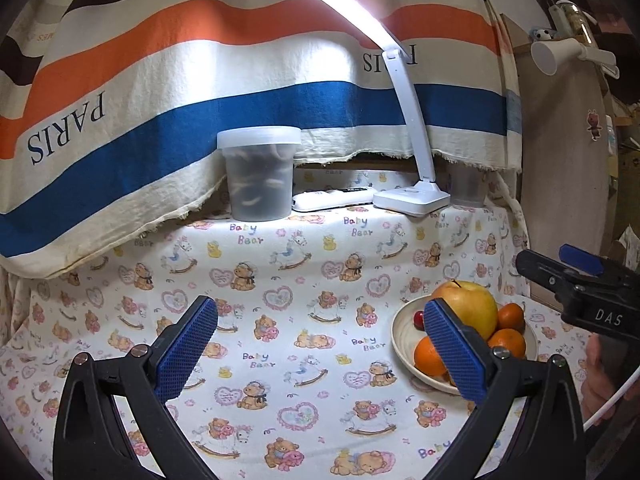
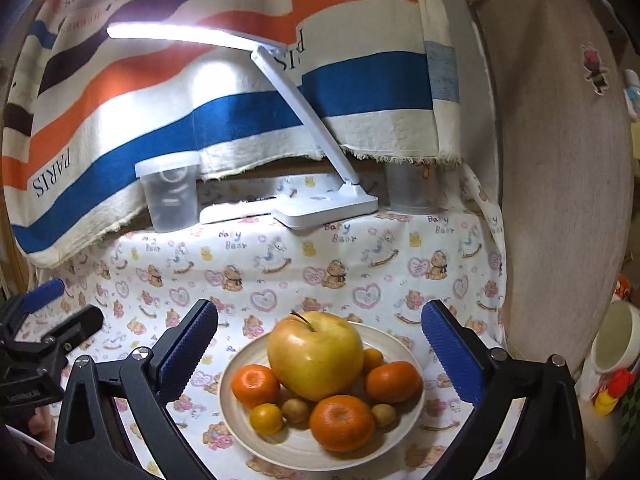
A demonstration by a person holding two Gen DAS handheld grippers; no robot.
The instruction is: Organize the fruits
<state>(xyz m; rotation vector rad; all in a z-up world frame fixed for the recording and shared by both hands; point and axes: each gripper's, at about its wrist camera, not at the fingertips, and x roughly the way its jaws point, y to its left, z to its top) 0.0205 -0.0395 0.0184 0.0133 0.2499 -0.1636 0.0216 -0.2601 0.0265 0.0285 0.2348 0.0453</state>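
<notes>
On a bear-print tablecloth [image 2: 280,272] under a lit desk lamp [image 2: 320,204], the fruit bowl [image 2: 280,444] sits before a striped cloth [image 2: 120,120]; both the left gripper [image 1: 320,352] and right gripper [image 2: 320,352] gape, empty

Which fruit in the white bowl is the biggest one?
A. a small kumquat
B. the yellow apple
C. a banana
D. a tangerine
B: in the right wrist view the yellow apple stands clearly larger than the tangerines and the small yellow-orange fruits around it in the white bowl, and no banana is there.
</notes>
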